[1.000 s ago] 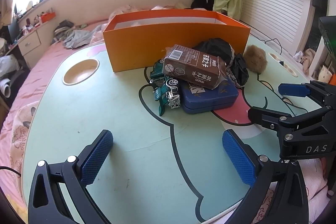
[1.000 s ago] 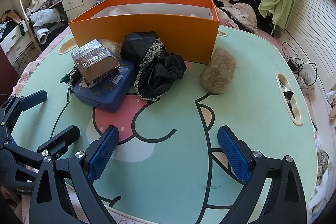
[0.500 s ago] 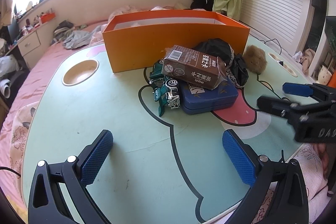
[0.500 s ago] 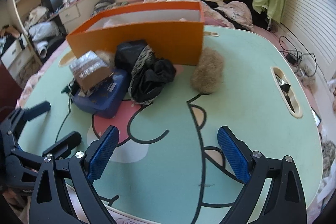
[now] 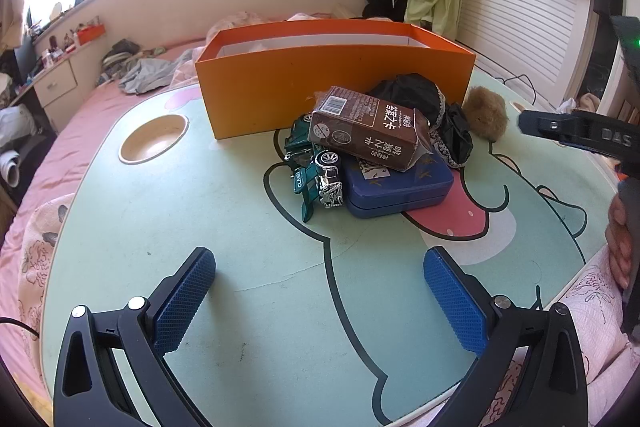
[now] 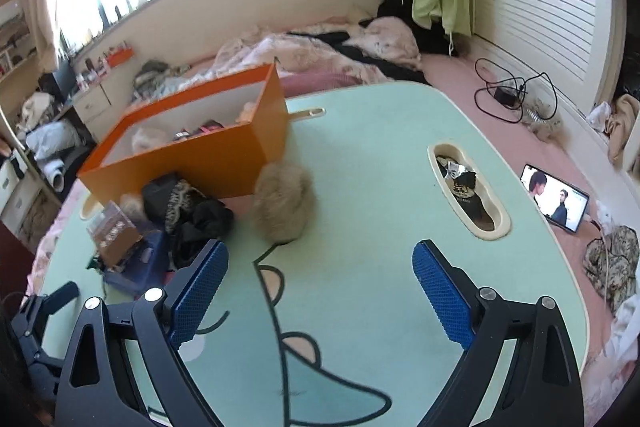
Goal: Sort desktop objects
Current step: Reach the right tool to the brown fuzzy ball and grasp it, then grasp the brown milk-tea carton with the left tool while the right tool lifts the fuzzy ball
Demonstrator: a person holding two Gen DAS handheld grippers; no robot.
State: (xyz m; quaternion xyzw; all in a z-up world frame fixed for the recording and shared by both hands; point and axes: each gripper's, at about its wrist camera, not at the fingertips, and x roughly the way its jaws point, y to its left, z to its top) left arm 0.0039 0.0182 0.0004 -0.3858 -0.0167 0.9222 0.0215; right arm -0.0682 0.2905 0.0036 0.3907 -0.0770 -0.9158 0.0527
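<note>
Sorting barely begun: both grippers empty, pile still beside the orange box.

Left wrist: my left gripper (image 5: 320, 301) holds its fingers wide over bare worktop (image 5: 224, 227); the brown carton (image 5: 366, 129) lies flat before the orange box (image 5: 332, 87), long axis roughly along its front wall. Right wrist: my right gripper (image 6: 320, 299), fingers closing slightly on nothing, faces the fuzzy toy (image 6: 284, 205) touching the box's corner.

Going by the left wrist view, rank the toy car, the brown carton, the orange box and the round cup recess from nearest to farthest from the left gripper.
From the left gripper:
1. Toy car, straight ahead, on the near left edge of the pile.
2. Brown carton, just behind it, lying on the blue case.
3. Orange box, behind the pile.
The cup recess, off to the left, is too close to call against the carton.
</note>
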